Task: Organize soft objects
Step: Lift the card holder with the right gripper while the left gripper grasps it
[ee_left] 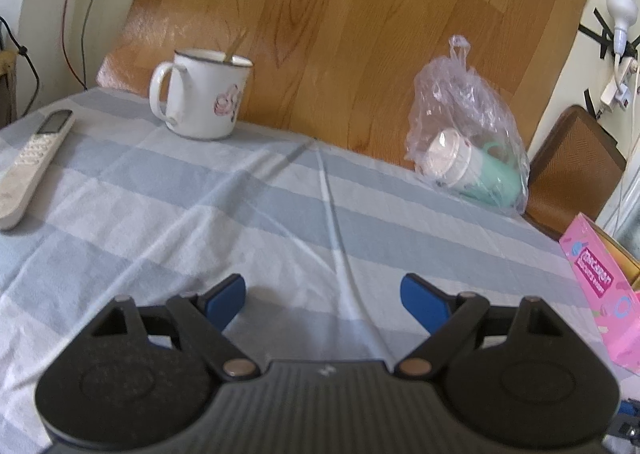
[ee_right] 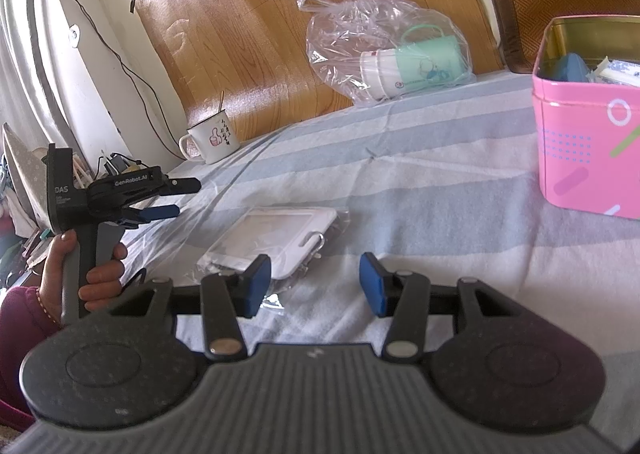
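A flat white packet in clear plastic wrap (ee_right: pixel 276 240) lies on the blue-and-white striped tablecloth (ee_right: pixel 420 182), just beyond my right gripper (ee_right: pixel 316 282), which is open and empty. A pink tin (ee_right: pixel 588 158) stands open at the right, with soft items inside; its side shows in the left wrist view (ee_left: pixel 604 286). A clear plastic bag (ee_right: pixel 384 42) holding a mint and white cup leans on the wooden board; it also shows in the left wrist view (ee_left: pixel 468 138). My left gripper (ee_left: pixel 324 296) is open and empty over bare cloth, and appears at the left of the right wrist view (ee_right: pixel 176 198).
A white enamel mug (ee_left: pixel 200 94) stands at the back left, also in the right wrist view (ee_right: pixel 212 140). A white remote control (ee_left: pixel 32 162) lies at the left edge. A wooden board (ee_left: pixel 340 34) leans behind the table. A brown chair back (ee_left: pixel 572 166) stands at the right.
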